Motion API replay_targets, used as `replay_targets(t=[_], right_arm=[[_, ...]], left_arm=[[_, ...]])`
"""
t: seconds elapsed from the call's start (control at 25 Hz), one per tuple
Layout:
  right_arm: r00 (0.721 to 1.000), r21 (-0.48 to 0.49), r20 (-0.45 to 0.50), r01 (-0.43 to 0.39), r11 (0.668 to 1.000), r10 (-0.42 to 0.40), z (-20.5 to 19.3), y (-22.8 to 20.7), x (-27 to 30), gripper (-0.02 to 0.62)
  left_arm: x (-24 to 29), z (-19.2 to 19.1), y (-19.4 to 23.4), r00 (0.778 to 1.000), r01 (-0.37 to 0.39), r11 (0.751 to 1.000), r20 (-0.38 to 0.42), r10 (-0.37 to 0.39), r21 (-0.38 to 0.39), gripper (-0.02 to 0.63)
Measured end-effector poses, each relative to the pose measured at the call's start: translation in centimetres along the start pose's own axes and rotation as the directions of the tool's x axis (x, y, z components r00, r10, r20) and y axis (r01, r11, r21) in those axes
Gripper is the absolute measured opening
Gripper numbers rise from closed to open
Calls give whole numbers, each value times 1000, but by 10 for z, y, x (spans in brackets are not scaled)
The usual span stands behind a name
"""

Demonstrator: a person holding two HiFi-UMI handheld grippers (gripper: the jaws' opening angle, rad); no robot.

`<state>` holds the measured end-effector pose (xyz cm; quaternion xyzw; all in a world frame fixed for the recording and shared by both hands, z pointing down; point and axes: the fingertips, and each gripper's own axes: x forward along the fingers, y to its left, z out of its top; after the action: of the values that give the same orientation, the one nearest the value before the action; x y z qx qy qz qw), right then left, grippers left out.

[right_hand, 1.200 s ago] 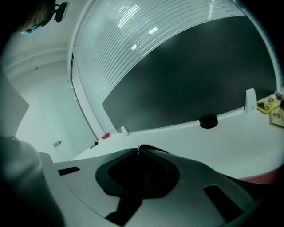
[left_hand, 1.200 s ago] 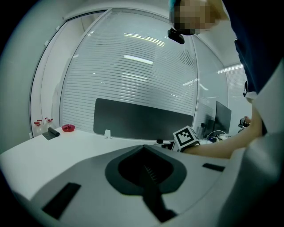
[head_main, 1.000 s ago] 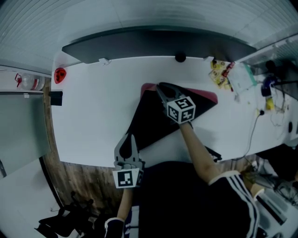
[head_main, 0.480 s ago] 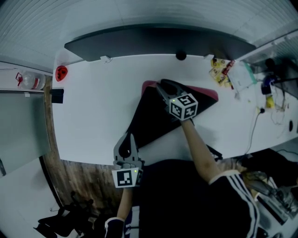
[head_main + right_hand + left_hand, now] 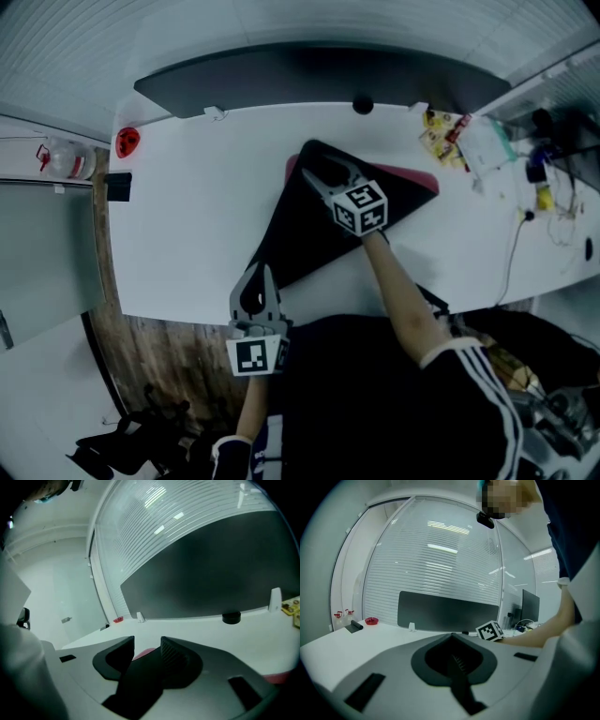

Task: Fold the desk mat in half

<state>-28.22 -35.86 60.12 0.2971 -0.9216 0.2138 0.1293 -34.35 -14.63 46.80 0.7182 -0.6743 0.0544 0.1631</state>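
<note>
Desk mat (image 5: 309, 234) — black, folded over, with a pink face exposed along its far edge. It is laid at the middle of the white desk (image 5: 187, 216), its near corner close to the desk's near edge.

Right gripper (image 5: 321, 172) — held over the desk's far half, at the mat's far corner. Its jaws have just been opened wide, and the mat's black corner is seen between them, not pressed by the pads.

Left gripper (image 5: 259, 274) is held at the desk's near edge, jaws brought together, nothing gripped.

Dark panel (image 5: 309, 80) is stood along the desk's far edge.
</note>
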Motion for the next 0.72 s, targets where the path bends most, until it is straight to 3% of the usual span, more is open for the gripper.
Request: replay_targets(t=[0.2, 0.72], right_arm=[[1000, 20, 26, -6, 1000, 5, 2, -1, -4, 164], [995, -30, 2, 97, 995, -96, -2, -14, -3, 17]], left_arm=[[-11, 4, -4, 1000, -6, 1000, 28, 5, 12, 2], [-31, 9, -1, 997, -37, 999, 69, 34, 38, 2]])
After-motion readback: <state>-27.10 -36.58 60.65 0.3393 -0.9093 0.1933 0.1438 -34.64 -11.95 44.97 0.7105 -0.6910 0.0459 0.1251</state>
